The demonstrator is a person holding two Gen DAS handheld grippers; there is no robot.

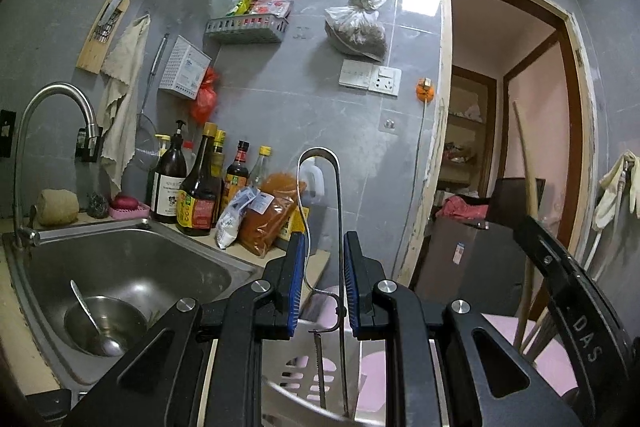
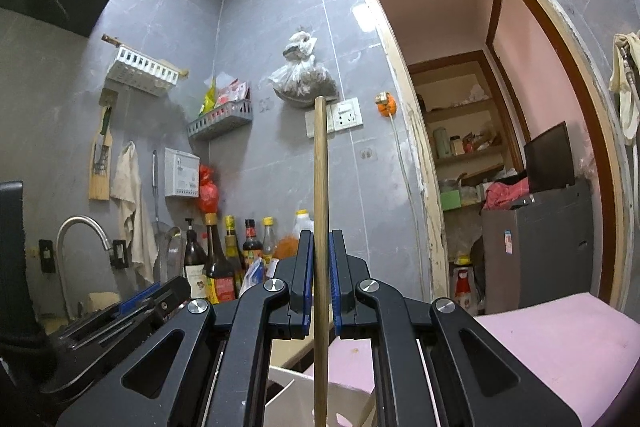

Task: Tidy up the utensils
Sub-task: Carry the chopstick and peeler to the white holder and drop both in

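My left gripper (image 1: pixel 324 247) is open around a pair of steel tongs (image 1: pixel 339 211) that stand upright between the blue pads, their lower end in a white slotted utensil holder (image 1: pixel 296 367). Neither pad clearly presses them. My right gripper (image 2: pixel 321 247) is shut on a wooden chopstick (image 2: pixel 320 163) and holds it upright over the white holder (image 2: pixel 288 387). The chopstick also shows in the left wrist view (image 1: pixel 526 163). A spoon (image 1: pixel 86 311) lies in a steel bowl (image 1: pixel 108 323) in the sink (image 1: pixel 168 259).
Sauce bottles (image 1: pixel 200 183) and snack bags (image 1: pixel 264 215) crowd the counter behind the sink. A tap (image 1: pixel 56 95) arches at the left. Wall baskets (image 1: pixel 244 27) and a cloth (image 1: pixel 124 83) hang above. A pink surface (image 2: pixel 560 339) lies below right. A doorway (image 2: pixel 480 107) opens at right.
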